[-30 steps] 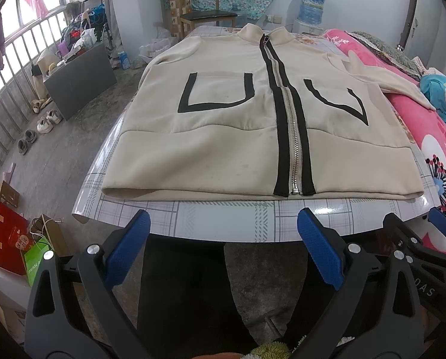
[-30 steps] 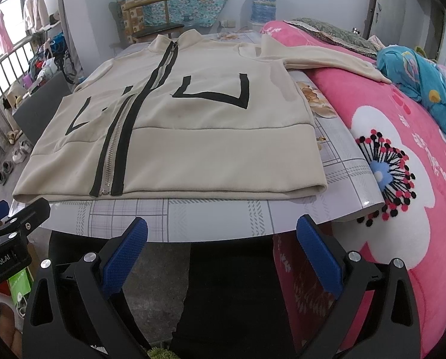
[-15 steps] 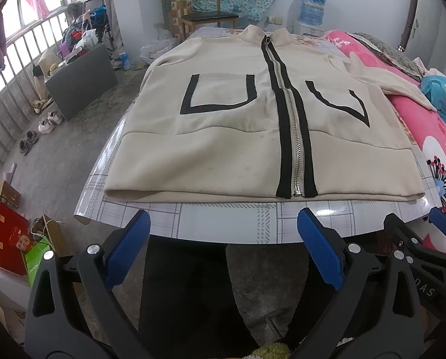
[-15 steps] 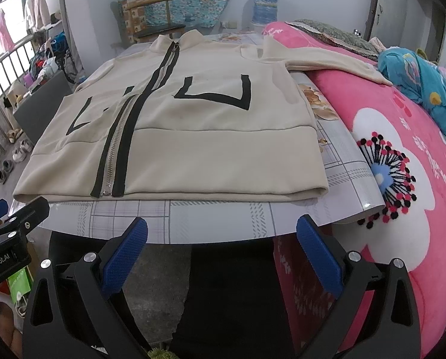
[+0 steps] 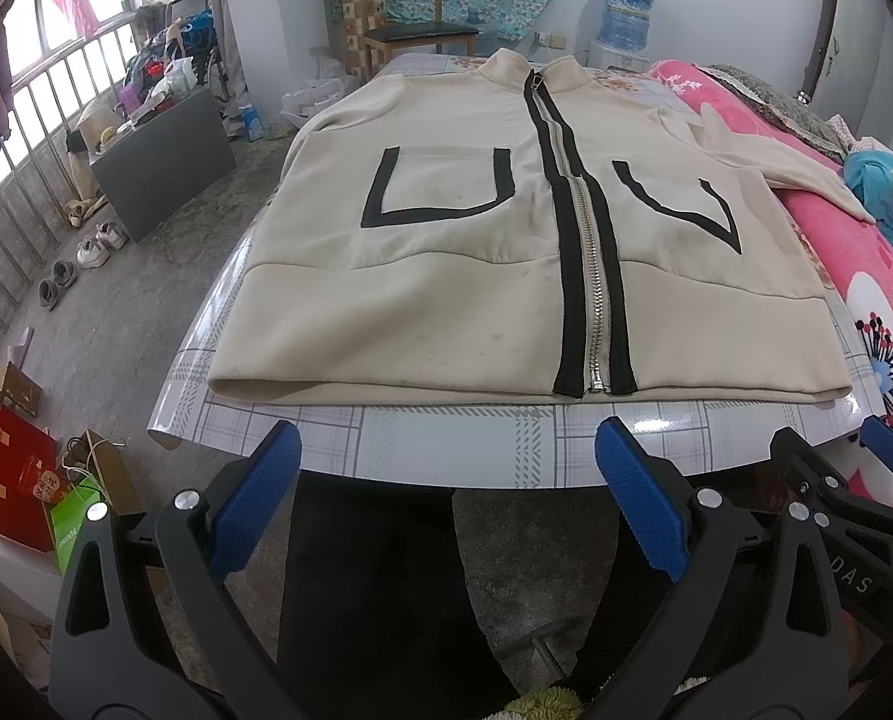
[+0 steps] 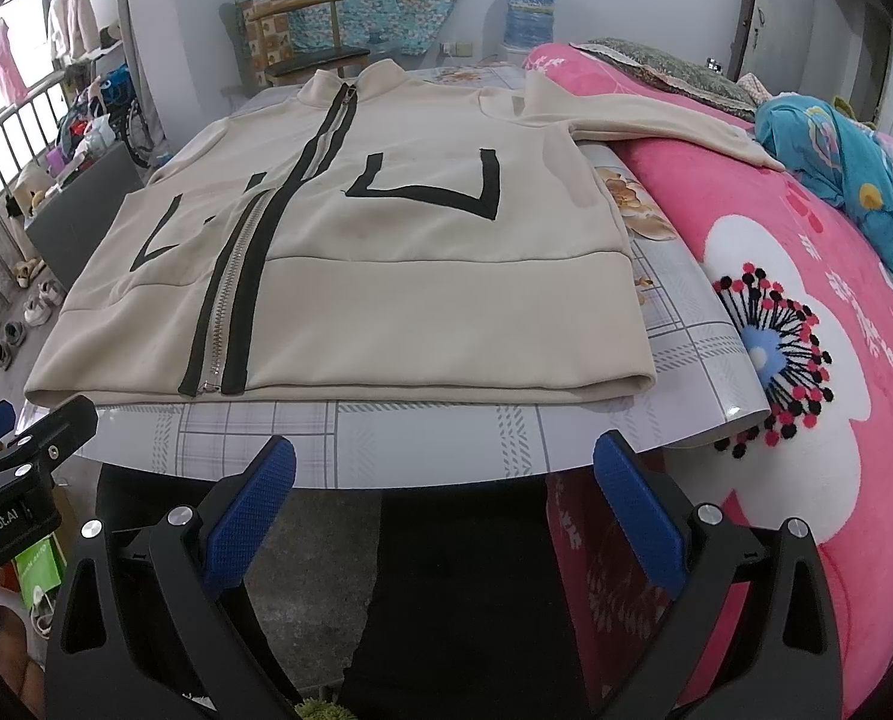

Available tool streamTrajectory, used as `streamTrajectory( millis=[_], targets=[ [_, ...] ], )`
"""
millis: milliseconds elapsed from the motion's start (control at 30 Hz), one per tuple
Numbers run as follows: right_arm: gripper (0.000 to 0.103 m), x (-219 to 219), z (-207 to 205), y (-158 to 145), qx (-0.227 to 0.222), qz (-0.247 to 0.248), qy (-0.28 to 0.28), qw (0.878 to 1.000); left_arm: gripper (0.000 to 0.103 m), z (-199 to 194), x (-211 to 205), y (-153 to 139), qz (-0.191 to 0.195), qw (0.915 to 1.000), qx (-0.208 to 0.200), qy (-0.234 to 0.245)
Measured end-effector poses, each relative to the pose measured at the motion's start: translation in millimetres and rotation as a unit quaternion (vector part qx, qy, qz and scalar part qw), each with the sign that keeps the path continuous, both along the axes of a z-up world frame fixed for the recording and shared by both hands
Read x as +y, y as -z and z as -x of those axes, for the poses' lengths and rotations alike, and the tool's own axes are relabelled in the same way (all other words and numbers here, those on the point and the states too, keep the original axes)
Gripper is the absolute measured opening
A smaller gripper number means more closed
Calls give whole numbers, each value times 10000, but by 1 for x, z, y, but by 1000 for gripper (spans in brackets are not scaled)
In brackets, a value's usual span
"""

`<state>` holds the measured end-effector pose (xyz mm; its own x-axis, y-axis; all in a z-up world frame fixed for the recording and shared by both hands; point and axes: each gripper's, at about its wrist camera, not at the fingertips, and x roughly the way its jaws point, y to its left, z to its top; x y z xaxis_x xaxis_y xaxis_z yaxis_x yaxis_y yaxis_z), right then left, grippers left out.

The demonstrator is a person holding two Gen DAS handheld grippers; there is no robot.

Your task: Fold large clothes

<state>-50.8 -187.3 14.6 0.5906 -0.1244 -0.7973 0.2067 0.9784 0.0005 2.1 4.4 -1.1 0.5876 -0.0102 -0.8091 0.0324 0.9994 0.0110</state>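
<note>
**Ana:** Two grippers, both empty, jaws spread wide. The left gripper (image 5: 446,468) hangs just short of the bench (image 5: 446,444) edge, and the right gripper (image 6: 443,468) sits level beside it. Nothing is pinched yet.

**Ben:** And the garment? The beige zip-up jacket (image 5: 446,312) lies face up and flat on the bench, collar at the far end, hem along the near edge just ahead of the jaws.

**Ana:** Zipped shut too. That metal zipper (image 5: 593,300) runs between two black stripes from hem to collar. Black U-shaped trim marks each chest pocket.

**Ben:** Fabric reads as a thick, soft fleece knit, matte, with a few faint stains low on the front. The bench top is the opposite: a glossy plaid covering, slick-looking.

**Ana:** One sleeve (image 6: 656,126) stretches off the bench and onto the pink flowered blanket (image 6: 806,276) of the bed alongside. The other sleeve seems to drop off the far left side; I can't see its end.

**Ben:** So I'd say folding hasn't begun: this is the approach before the first grasp. Next, I'd guess, each gripper needs a hem corner or a sleeve, closing on both layers.

**Ana:** Watch that slick covering, though. A heavy jacket could slide as a whole when one side is lifted.
</note>
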Motion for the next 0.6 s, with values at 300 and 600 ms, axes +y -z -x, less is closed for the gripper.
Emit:
streamTrajectory(
  millis=[300, 600],
  targets=[
    [97, 0, 0, 0, -1, 2, -2, 10000, 95, 0, 0, 0, -5, 10000, -3, -4],
    [97, -1, 0, 0, -1, 1, -2, 10000, 95, 0, 1, -1, -2, 10000, -7, -11]
  ],
)
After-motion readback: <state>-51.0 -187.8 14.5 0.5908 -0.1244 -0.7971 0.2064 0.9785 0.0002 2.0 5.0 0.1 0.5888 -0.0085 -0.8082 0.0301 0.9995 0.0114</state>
